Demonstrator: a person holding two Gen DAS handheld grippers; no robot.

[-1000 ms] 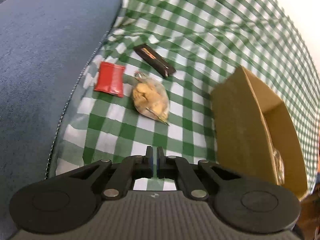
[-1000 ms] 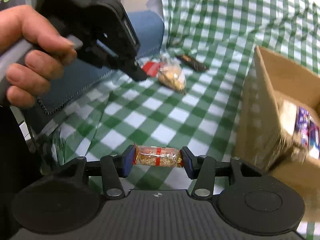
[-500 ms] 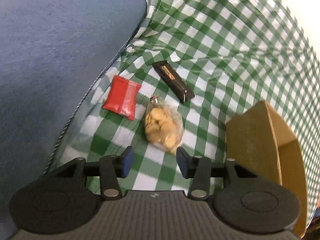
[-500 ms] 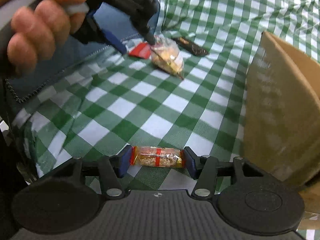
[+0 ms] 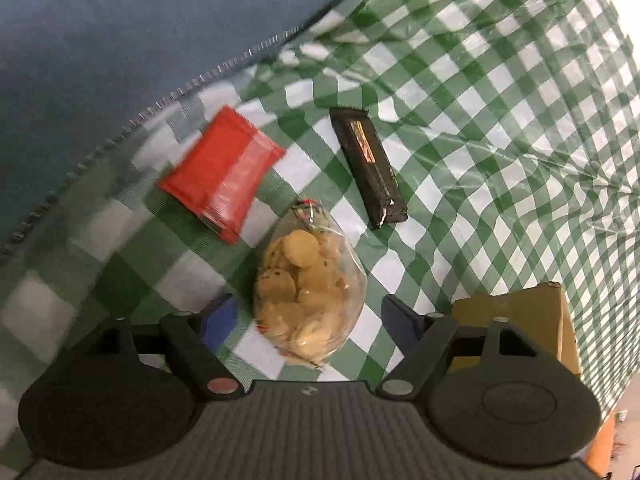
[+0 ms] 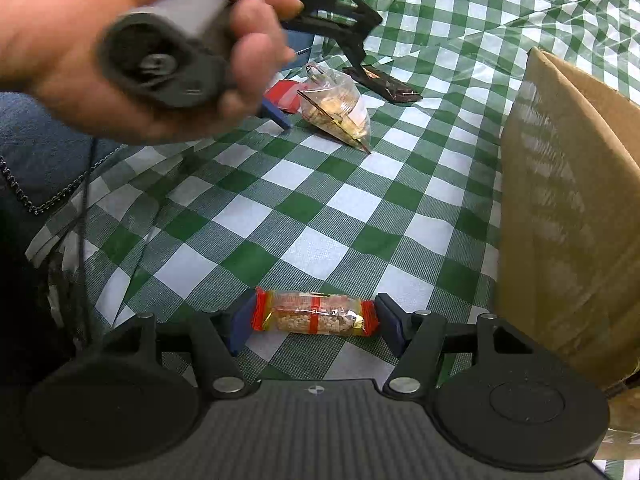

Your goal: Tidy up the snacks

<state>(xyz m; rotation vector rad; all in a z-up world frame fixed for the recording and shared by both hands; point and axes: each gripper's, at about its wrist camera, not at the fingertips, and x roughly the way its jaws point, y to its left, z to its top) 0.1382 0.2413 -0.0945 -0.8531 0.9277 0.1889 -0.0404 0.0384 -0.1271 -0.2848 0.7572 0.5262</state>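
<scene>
Left gripper (image 5: 308,316) lowered, spread around cookie bag (image 5: 310,296); right gripper (image 6: 314,326) clamps crosswise bar (image 6: 314,316)

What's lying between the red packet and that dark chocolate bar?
Mostly bare checked cloth; the knotted top of the cookie bag pokes into the near end of the gap between the red packet and dark bar, clearest in the left wrist view.

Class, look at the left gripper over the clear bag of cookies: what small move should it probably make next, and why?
Probably close on the bag of cookies. The left gripper is open, its blue fingers either side of the bag, which lies on the checked cloth. The right gripper already holds a snack bar beside the cardboard box.
</scene>
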